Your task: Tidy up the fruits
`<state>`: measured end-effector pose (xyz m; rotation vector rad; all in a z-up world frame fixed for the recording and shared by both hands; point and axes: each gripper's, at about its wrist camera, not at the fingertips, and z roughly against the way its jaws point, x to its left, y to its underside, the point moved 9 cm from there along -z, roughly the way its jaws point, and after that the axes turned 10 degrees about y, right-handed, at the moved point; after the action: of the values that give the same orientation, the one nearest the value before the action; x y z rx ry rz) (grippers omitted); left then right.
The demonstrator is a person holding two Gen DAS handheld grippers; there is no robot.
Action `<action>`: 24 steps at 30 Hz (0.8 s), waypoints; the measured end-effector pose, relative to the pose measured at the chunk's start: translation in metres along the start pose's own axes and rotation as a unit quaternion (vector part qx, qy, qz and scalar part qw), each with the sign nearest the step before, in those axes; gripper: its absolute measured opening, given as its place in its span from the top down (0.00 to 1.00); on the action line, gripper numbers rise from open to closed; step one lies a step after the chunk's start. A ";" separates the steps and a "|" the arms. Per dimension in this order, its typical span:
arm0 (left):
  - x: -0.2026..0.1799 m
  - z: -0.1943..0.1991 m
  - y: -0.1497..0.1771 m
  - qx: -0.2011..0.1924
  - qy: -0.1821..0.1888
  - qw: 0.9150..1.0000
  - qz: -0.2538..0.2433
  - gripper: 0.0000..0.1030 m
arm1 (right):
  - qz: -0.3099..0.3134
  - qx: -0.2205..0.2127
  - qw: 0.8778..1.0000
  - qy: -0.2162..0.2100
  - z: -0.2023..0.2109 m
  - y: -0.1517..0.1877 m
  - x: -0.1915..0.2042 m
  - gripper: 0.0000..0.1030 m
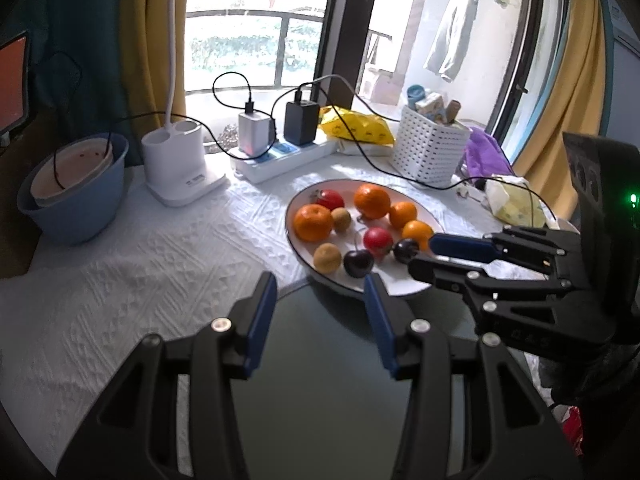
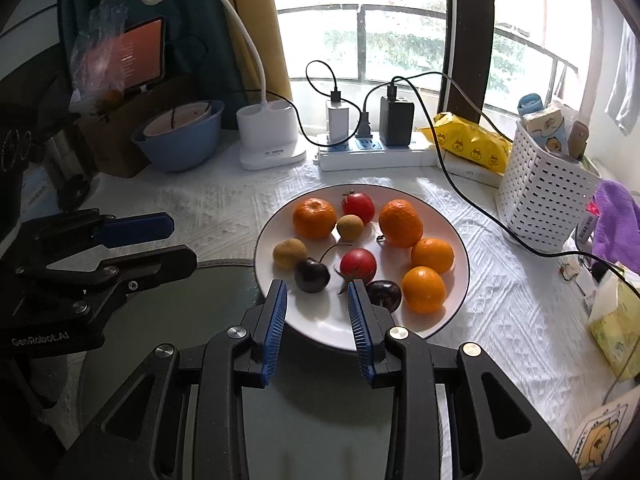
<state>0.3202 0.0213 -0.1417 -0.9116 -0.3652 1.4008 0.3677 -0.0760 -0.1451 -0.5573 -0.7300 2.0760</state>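
Both tongs, left gripper [image 1: 320,284] and right gripper [image 2: 317,290], are held empty with jaws apart near the white plate [image 2: 460,248], where oranges [image 2: 314,218], tomatoes [image 2: 358,266] and cherries [image 2: 312,276] are seen.

Bright daylight through a big window [image 2: 400,40] with dark frame and balcony railing [image 1: 256,16], yellow curtains [image 1: 568,92] either side, table [image 2: 224,208] under a white embossed cloth, white desk lamp [image 2: 264,136], power strip [image 2: 376,156] with chargers, white slotted basket [image 2: 544,196], blue bowl [image 1: 76,208] at left.
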 end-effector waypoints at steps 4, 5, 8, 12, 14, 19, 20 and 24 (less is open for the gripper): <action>-0.007 0.010 0.005 -0.005 0.000 1.000 -0.005 0.54 | 0.000 -0.007 1.000 0.002 0.012 0.003 0.002 0.67; -0.009 0.013 0.006 -0.006 0.000 1.000 -0.007 0.54 | 0.000 -0.009 1.000 0.003 0.016 0.004 0.003 0.67; -0.015 0.021 0.008 -0.011 0.000 1.000 -0.012 0.54 | -0.001 -0.015 1.000 0.007 0.027 0.007 0.003 0.68; -0.023 0.031 0.011 -0.015 0.000 1.000 -0.018 0.54 | -0.003 -0.021 1.000 0.011 0.039 0.012 0.002 0.67; -0.026 0.036 0.013 -0.018 0.000 1.000 -0.021 0.54 | -0.004 -0.024 1.000 0.014 0.047 0.016 0.001 0.67; -0.037 0.047 0.017 -0.023 0.002 0.999 -0.030 0.54 | -0.009 -0.033 0.999 0.023 0.065 0.023 -0.001 0.67; -0.040 0.049 0.018 -0.026 0.003 0.999 -0.033 0.54 | -0.010 -0.035 0.999 0.024 0.067 0.023 -0.002 0.67; -0.048 0.059 0.019 -0.035 0.005 0.999 -0.035 0.53 | -0.013 -0.047 0.998 0.032 0.085 0.026 -0.004 0.67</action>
<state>0.2567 -0.0061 -0.1052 -0.9533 -0.4369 1.3254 0.3028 -0.1173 -0.0997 -0.6595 -0.7969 1.9991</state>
